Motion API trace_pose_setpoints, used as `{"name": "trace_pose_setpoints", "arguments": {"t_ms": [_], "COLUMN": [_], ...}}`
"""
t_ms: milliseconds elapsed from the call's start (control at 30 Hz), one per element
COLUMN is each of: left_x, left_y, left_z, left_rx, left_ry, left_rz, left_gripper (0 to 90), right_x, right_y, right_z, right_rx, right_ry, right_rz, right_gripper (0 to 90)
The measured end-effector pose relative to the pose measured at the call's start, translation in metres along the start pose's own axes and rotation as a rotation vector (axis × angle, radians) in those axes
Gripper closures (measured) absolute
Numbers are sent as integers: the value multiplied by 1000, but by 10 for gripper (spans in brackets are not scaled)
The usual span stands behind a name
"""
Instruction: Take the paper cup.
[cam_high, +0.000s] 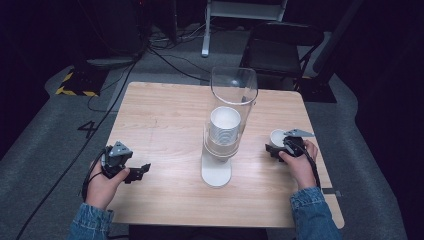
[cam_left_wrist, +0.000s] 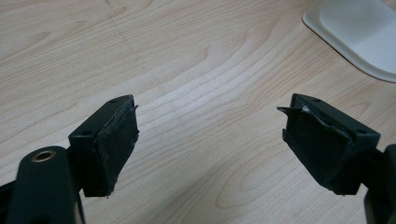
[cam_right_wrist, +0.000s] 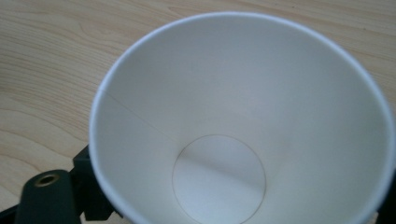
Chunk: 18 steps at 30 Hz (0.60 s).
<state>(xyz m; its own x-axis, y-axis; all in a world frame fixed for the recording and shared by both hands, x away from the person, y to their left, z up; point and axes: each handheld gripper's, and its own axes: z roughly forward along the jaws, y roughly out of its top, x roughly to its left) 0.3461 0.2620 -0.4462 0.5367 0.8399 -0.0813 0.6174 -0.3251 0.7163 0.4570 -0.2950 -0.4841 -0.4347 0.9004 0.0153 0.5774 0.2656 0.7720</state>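
Wooden table (cam_high: 165, 120), right gripper (cam_high: 278, 148) open around cup (cam_right_wrist: 243, 116)

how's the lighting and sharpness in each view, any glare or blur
High view: table evenly lit, surroundings dark, faint glare on the clear tube. Left gripper view: wood grain sharp, near pads soft. Right gripper view: paper cup bright, slightly soft, shaded inside.
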Motion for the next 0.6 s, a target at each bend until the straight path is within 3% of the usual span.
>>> {"name": "trace_pose_setpoints", "arguments": {"t_ms": [367, 600], "left_x": [-1, -4], "left_y": [4, 6], "left_z": [5, 4], "left_rx": [3, 1], "left_ry": [-10, -19], "left_rz": [7, 17], "left_gripper": [177, 177], "right_x": [-4, -4], "right_y": [-6, -12], "right_z": [-22, -52], "right_rx": [-25, -51], "right_ry": [-6, 14], "right_rz": [19, -6], "right_gripper": [160, 160]}}
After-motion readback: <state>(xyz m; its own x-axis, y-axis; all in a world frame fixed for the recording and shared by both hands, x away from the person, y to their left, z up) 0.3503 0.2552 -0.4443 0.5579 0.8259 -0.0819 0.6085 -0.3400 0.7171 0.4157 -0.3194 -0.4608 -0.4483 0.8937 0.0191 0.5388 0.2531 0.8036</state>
